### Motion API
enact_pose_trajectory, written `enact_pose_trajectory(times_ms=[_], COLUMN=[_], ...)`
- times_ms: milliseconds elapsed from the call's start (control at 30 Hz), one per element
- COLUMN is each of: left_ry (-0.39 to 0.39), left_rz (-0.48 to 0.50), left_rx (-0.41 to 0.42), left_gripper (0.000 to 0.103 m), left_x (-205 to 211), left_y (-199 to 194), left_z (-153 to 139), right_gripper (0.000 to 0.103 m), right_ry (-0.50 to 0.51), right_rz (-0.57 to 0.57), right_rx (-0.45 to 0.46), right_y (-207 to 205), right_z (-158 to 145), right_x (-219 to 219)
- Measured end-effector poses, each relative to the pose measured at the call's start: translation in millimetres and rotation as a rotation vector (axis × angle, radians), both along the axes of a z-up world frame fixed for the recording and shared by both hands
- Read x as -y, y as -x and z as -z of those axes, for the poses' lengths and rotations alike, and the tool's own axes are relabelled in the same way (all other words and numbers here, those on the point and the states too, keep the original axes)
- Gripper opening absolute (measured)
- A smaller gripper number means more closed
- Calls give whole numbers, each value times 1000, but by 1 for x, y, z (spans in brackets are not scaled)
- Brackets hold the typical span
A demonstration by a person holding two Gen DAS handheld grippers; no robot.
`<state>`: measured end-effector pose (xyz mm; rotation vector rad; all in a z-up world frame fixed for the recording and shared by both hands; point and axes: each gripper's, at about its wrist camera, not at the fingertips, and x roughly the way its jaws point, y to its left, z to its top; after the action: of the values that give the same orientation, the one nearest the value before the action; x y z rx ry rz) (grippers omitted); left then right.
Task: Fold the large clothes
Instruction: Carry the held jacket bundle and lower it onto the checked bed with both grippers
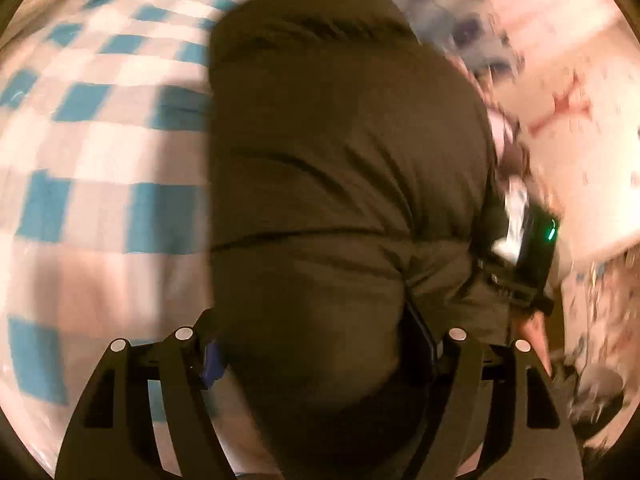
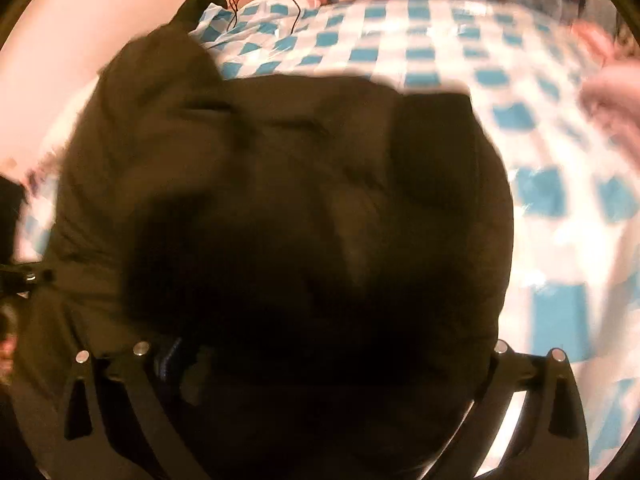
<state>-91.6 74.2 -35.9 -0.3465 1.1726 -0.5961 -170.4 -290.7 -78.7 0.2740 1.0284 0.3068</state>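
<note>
A large dark olive-brown padded garment (image 1: 340, 168) lies bunched on a blue-and-white checked cover (image 1: 80, 140). My left gripper (image 1: 320, 356) stands wide open with the garment's near end bulging between its fingers. In the right wrist view the same garment (image 2: 280, 200) fills the middle, and my right gripper (image 2: 320, 364) is also wide open with dark cloth heaped between its fingers. The fingertips of both are partly buried in cloth. The other gripper's black body (image 1: 528, 256) with a green light shows at the garment's right edge.
The checked cover (image 2: 480, 60) spreads beyond the garment. A pale patterned sheet (image 1: 560, 100) lies to the right in the left wrist view. Thin wires (image 2: 248, 4) and a black strap hang at the far left edge. A blurred hand (image 2: 612, 92) is at the right.
</note>
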Motion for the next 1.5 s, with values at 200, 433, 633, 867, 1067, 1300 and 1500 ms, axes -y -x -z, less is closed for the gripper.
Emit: enact_pose_trajectory(times_ms=[200, 433, 633, 867, 1067, 1300, 1500], left_ry=[-33, -257, -256, -249, -255, -205, -145], left_rz=[-2, 193, 204, 249, 254, 276, 175], left_rx=[350, 341, 359, 298, 313, 279, 344], left_gripper=[69, 78, 79, 81, 81, 81, 81], left_x=[43, 140, 150, 163, 160, 148, 103], left_y=[18, 10, 15, 3, 6, 13, -7], left_z=[-83, -40, -37, -9, -13, -30, -75], right_gripper=[96, 96, 96, 96, 96, 96, 96], right_ry=[-56, 117, 208, 22, 102, 119, 30], right_rz=[-1, 137, 144, 181, 154, 93, 159], right_rx=[-6, 233, 89, -46, 181, -55, 251], right_y=[-4, 13, -56, -32, 44, 55, 49], right_z=[1, -76, -22, 14, -76, -20, -129], right_x=[11, 32, 30, 49, 23, 23, 30])
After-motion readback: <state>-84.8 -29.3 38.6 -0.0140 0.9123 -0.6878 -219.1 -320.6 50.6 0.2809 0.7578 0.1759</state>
